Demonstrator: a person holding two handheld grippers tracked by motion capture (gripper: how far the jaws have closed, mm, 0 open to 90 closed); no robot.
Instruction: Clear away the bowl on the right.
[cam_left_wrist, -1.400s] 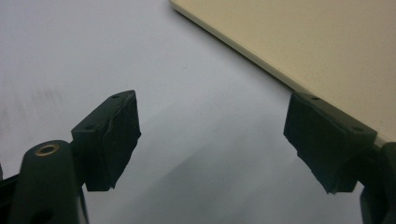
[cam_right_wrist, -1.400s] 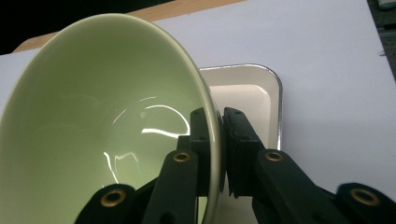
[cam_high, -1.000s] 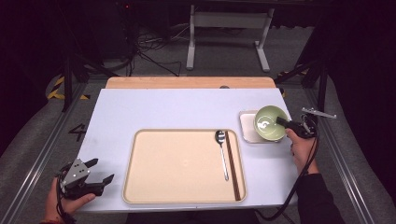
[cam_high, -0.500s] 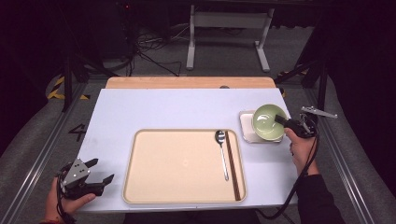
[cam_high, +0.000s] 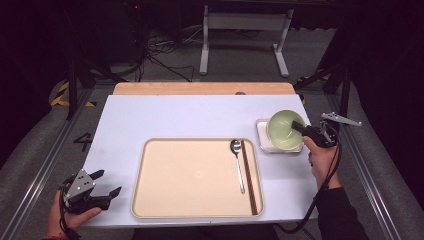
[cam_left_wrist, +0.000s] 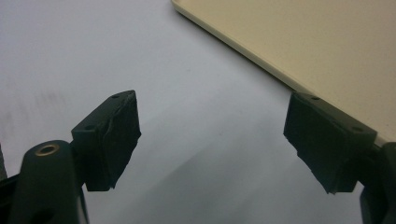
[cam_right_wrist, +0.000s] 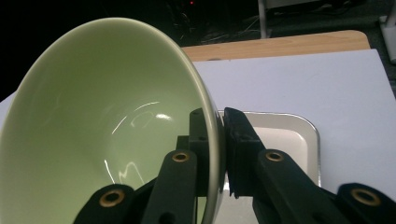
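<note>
Pale lavender-grey rectangular tabletop, light wooden strip along far edge; near edge cut off by frame bottom. Dark floor beyond, cables and metal stand legs hard to make out.

Beige rectangular plastic tray, near-centre of table; one corner seen in left gripper view, remainder cut off.

Pale green glazed round bowl, tilted, lifted just above small white square dish at table's right; dish largely hidden beneath bowl. Far rim of bowl cut off in right gripper view.

Right gripper, black, clamped on bowl's rim, one jaw inside, one outside; fingertips partly hidden by bowl wall in high view.

Left gripper, black with grey three-cornered plate, at table's near left corner, jaws spread wide, nothing between them; resting just beside tray.

Dark brown chopsticks, laid along tray's right side.

Silver metal spoon, just left of chopsticks, bowl end far.

Marking "4" on floor left of table, faint; no other writing legible.
</note>
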